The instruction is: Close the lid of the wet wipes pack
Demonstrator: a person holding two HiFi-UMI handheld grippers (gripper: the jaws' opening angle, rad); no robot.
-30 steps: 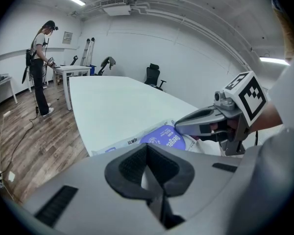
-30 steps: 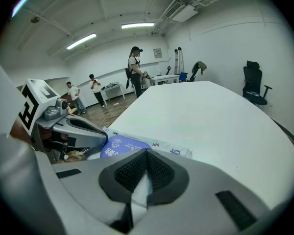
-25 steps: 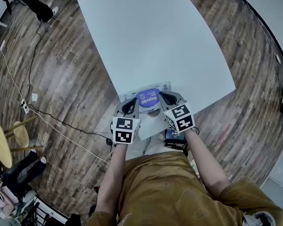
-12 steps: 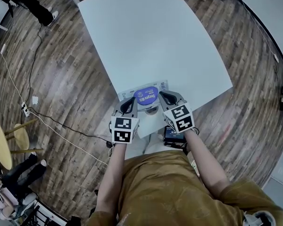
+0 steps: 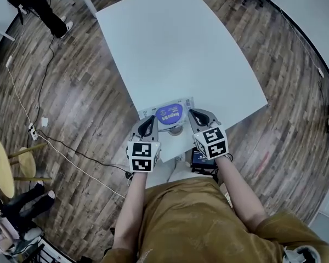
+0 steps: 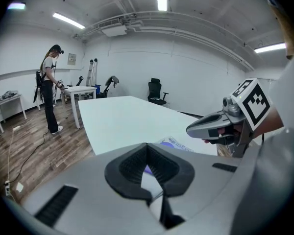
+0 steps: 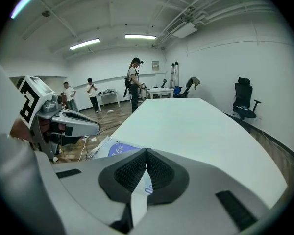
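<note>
Wood-plank flooring (image 5: 82, 92) surrounds a large white rectangular table (image 5: 181, 48), and you stand at its near edge. Your left gripper (image 5: 149, 120) and right gripper (image 5: 193, 115) flank the soft white wet wipes pack (image 5: 183, 104), which lies flat right at that edge. Both pairs of jaws are closed tip to tip and clamp nothing; a sliver of the pack shows only through the slit behind them. Over the last second almost nothing has shifted: the grippers stay either side and the pack keeps its place. So the closing press looks either finished or not yet begun. The blue oval lid (image 5: 169, 114) appears to lie flat, but you cannot tell whether it has latched. No wipe pokes out, and the contents are hidden.
</note>
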